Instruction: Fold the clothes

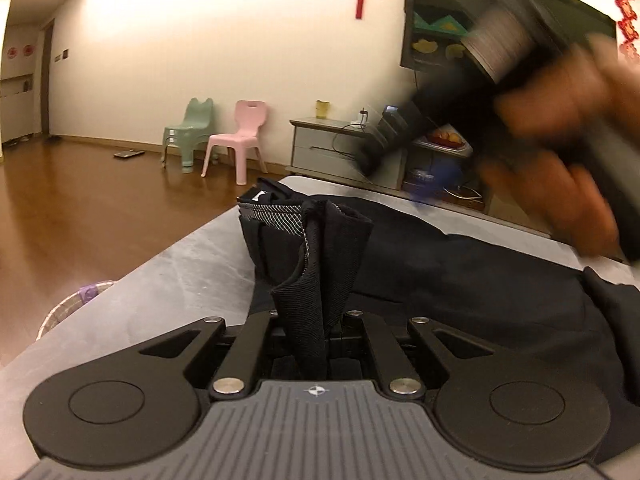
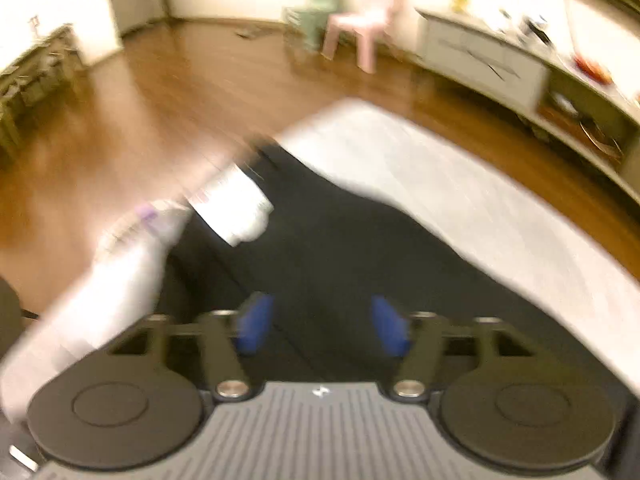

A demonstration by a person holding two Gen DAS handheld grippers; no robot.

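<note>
A black garment lies spread across a grey table. My left gripper is shut on a bunched fold of its black fabric, with a waistband edge raised just beyond. My right gripper is open, its blue fingertips spread above the black garment, holding nothing. In the left wrist view the right gripper shows blurred at the upper right, held by a hand. The right wrist view is motion-blurred.
A basket stands by the table's left edge. A green chair and a pink chair stand on the wooden floor by the far wall. A low cabinet sits beyond the table.
</note>
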